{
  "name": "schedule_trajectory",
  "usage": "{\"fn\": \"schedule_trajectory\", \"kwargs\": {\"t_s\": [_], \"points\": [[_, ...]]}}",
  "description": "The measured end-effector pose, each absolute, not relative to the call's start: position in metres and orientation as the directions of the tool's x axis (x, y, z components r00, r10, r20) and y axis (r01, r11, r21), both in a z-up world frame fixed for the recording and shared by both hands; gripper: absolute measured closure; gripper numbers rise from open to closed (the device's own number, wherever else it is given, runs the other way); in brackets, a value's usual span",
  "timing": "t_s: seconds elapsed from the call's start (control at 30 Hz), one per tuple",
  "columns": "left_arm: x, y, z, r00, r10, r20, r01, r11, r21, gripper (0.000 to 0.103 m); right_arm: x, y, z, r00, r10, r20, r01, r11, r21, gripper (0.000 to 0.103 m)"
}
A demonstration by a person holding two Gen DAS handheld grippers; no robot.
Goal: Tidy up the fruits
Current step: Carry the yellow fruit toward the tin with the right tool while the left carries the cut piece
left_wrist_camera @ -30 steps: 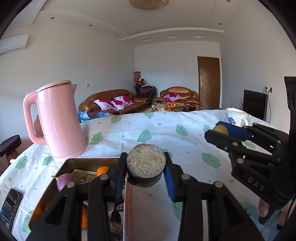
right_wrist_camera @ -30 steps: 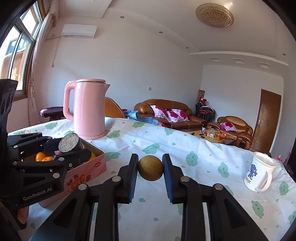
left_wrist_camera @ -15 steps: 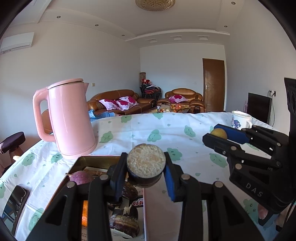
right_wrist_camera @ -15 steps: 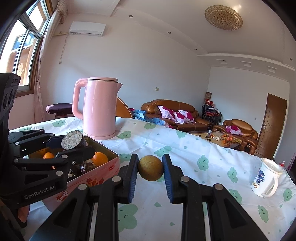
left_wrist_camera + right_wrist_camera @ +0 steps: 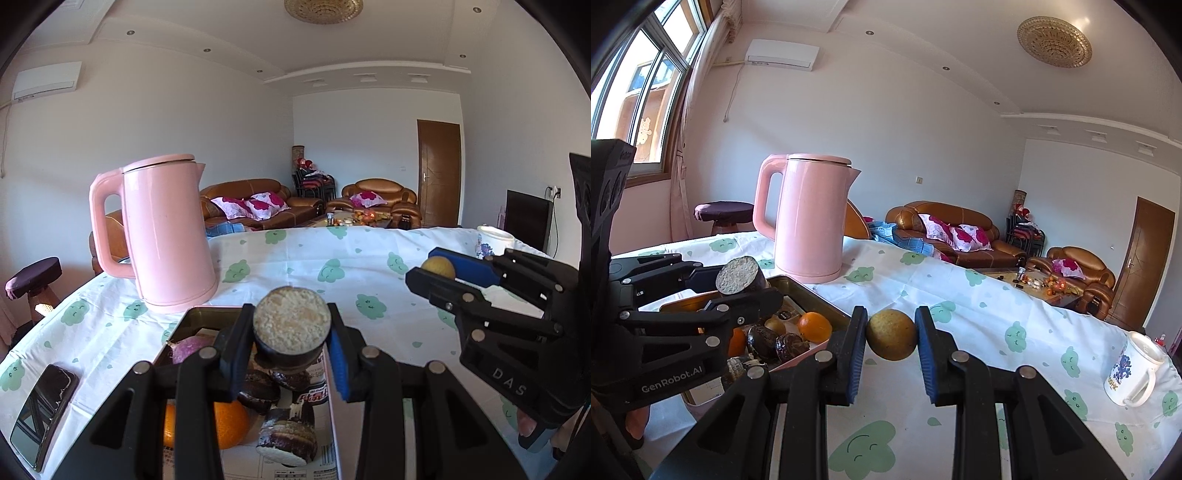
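Observation:
My left gripper (image 5: 291,332) is shut on a dark-skinned cut fruit (image 5: 291,326) with a pale grainy cut face, held above the tin box (image 5: 207,314). The box holds oranges (image 5: 225,424), a purple fruit (image 5: 188,349) and dark round pieces (image 5: 288,435). In the right wrist view the left gripper (image 5: 738,280) and its fruit (image 5: 738,275) hang over the box (image 5: 798,291). My right gripper (image 5: 891,334) is shut on a round yellow-brown fruit (image 5: 891,334), above the tablecloth right of the box. It also shows in the left wrist view (image 5: 439,267).
A pink kettle (image 5: 166,232) stands behind the box. A phone (image 5: 44,410) lies at the table's left edge. A white mug (image 5: 1134,369) stands at the right. The green-patterned tablecloth (image 5: 979,314) covers the table.
My left gripper has moved left and over the box with the cut fruit. The right gripper has moved left toward the box with its fruit.

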State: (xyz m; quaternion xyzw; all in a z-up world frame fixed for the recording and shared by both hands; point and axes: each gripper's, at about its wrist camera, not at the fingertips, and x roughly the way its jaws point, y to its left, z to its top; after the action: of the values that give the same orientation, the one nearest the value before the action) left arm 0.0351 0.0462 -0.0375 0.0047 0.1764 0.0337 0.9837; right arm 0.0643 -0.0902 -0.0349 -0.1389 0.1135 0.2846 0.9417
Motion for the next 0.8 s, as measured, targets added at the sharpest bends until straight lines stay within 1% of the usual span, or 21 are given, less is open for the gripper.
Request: {"fn": "schedule_trajectory", "kwargs": {"t_s": [0.8], "points": [[0.025,0.088,-0.034,0.922,0.143,-0.359,-0.148,0.989,0.013,0.064,0.067,-0.051,-0.029,0.775,0.552,-0.307,-0.623,0.749,-0.227,0.075]]}}
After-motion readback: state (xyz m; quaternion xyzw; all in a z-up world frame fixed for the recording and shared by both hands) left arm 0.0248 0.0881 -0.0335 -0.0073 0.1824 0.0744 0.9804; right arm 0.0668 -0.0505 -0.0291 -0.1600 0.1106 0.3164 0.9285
